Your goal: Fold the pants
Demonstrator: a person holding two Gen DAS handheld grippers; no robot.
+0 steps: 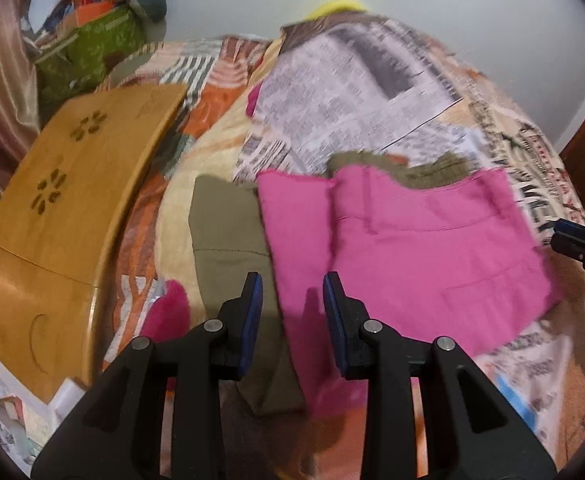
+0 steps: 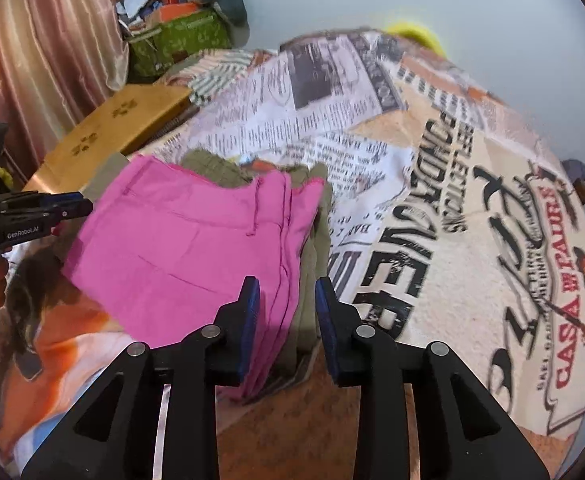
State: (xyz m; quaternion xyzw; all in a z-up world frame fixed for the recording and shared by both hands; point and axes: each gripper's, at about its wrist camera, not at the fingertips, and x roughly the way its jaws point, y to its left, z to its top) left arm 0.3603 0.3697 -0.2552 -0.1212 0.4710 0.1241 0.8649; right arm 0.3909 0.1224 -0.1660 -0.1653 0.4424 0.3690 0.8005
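While the folded pink pants (image 1: 404, 240) lie flat on olive-green garments (image 1: 228, 232) atop the newspaper-print bedspread (image 2: 472, 200), the left gripper (image 1: 292, 296) hovers over their left edge, jaws apart and empty; the right gripper (image 2: 288, 300) (jaws likewise apart) hangs over their right edge.

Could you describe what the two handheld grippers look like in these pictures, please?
Both the left gripper and the right gripper are matte black, with angular two-bar fingers joined by round silver pins and tipped with flat blue pads. Seen from the right wrist view, the left gripper's side carries white "GenRobot.AI" lettering.
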